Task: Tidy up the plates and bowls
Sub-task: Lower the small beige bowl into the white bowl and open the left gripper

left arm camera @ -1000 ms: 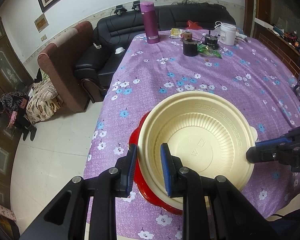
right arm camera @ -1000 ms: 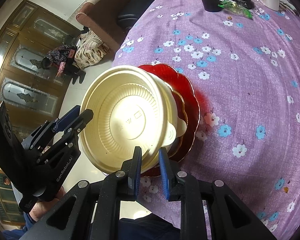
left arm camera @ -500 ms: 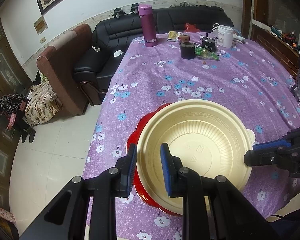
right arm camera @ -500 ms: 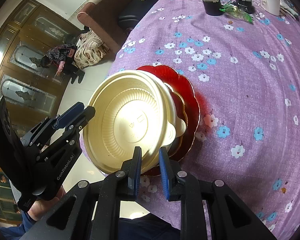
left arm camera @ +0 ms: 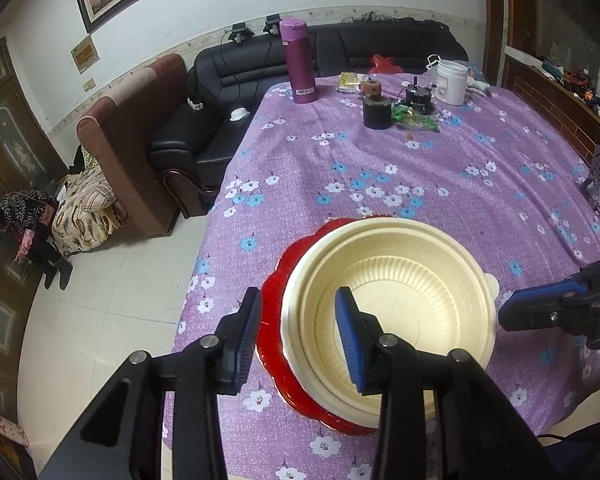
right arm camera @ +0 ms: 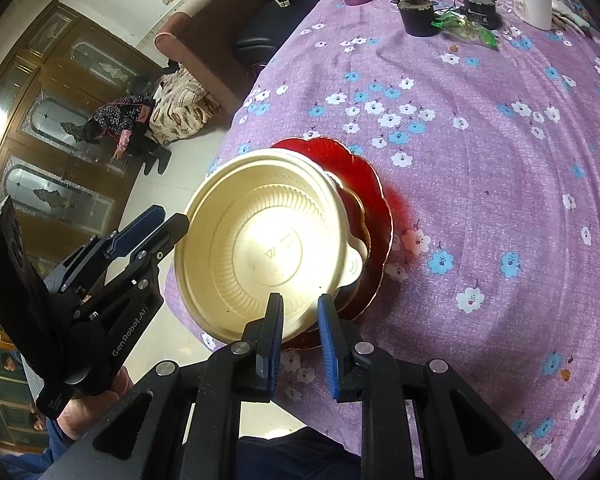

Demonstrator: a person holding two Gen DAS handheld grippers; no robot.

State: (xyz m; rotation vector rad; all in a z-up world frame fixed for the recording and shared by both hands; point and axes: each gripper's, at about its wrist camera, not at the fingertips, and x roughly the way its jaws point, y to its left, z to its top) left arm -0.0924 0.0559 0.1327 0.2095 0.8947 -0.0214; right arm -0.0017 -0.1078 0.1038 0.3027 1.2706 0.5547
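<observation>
Your left gripper (left arm camera: 296, 332) fingers are opening off the cream bowl (left arm camera: 392, 300), stacked on the red plate (left arm camera: 276, 292); right gripper (right arm camera: 299, 330) still pinches the rim at 6 o'clock; release next.

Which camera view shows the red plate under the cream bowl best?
The right wrist view: the red plate shows its scalloped far rim beside the cream bowl. The left wrist view shows only a red crescent left of the bowl.

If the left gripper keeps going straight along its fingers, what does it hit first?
Most likely the cream bowl: its near rim already sits between the left gripper's opening jaws, pads off it. Just beneath is the red plate, then the tablecloth. Depth is uncertain.
</observation>
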